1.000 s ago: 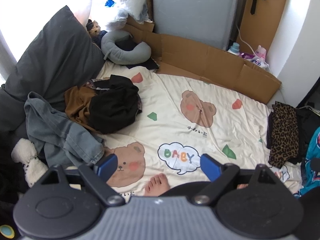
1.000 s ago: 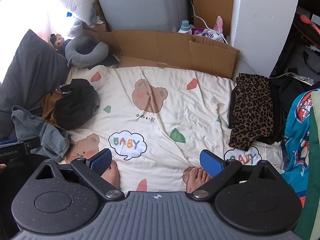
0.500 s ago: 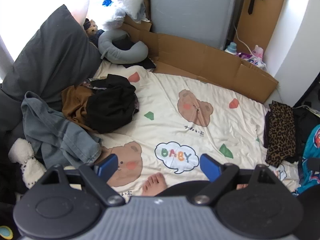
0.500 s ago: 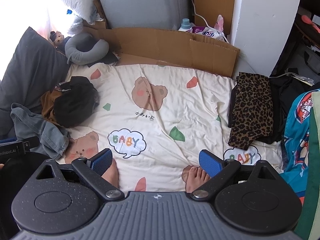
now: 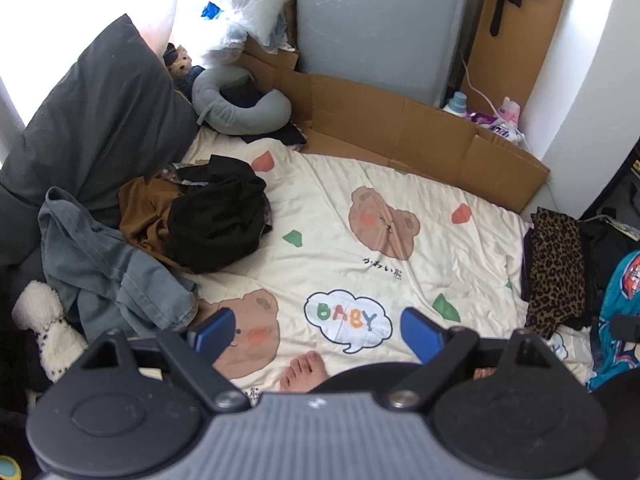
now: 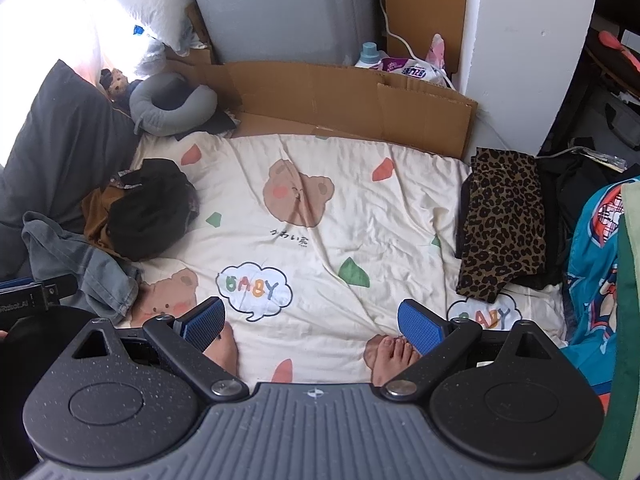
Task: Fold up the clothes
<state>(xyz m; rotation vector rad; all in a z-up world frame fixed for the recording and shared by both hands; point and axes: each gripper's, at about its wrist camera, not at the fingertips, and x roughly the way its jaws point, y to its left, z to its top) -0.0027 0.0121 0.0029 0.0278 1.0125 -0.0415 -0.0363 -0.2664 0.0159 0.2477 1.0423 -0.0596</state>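
Left hand-held gripper (image 5: 316,330): jaws wide, nothing between the blue pads, held above the near edge of the bed. Right hand-held gripper (image 6: 311,320): same, spread wide and empty. My bare feet (image 6: 394,354) rest on the bed just past the pads, 1 on each side in the right view.

Bed is covered by a cream bear-print blanket (image 5: 360,248); the middle of it lies bare, lightly wrinkled.

Clothes sit at both sides, none gripped:
- left, nearest: crumpled grey-blue garment (image 5: 108,264), beside a white plush toy (image 5: 44,320)
- just behind it, touching: black garment (image 5: 216,220) bunched on top of a brown garment (image 5: 140,212)
- right edge: folded leopard-print garment (image 6: 502,220) lying on dark clothing, with a teal printed fabric (image 6: 592,264) nearer to me on that side

Further back: dark grey pillow (image 5: 96,120) leaning at the left, grey neck pillow (image 5: 240,108) at the bed's far left corner, cardboard sheet (image 5: 420,140) along the far edge, grey appliance (image 5: 380,28) behind it.
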